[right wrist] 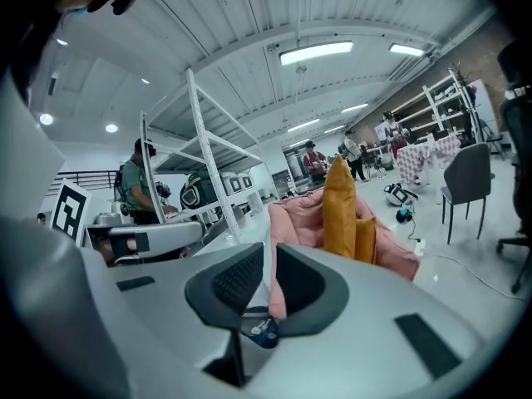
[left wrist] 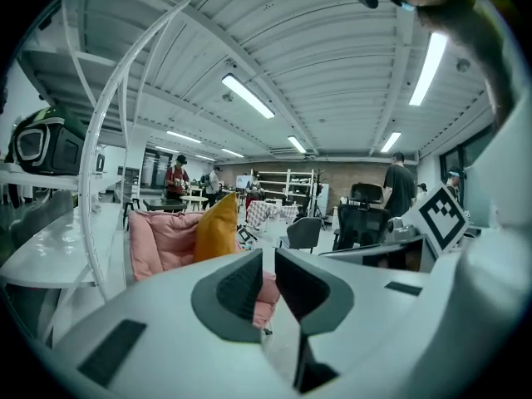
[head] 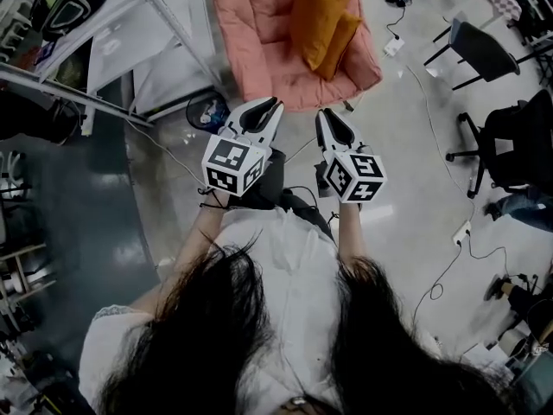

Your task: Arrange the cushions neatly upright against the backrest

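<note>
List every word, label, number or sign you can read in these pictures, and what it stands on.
No readable text in any view.
The left gripper and right gripper carry only black-and-white square patterns, no letters or digits.

From my screen, the armchair [head: 259,59] is salmon pink, with a quilted look. The two cushions [head: 321,20] on it are plain mustard orange. The left gripper [head: 263,106] has a white shell, dark grey on the inner faces of its jaws, and a cube of black-and-white square markers. The right gripper [head: 328,115] wears the same colours and the same marker pattern. The floor [head: 415,197] is pale glossy grey, turning to a darker blue-grey band on the left. The shelf frame [head: 164,15] is white. The office chair [head: 518,141] is black. The person's shirt [head: 289,266] is white and the hair [head: 216,335] is black.
</note>
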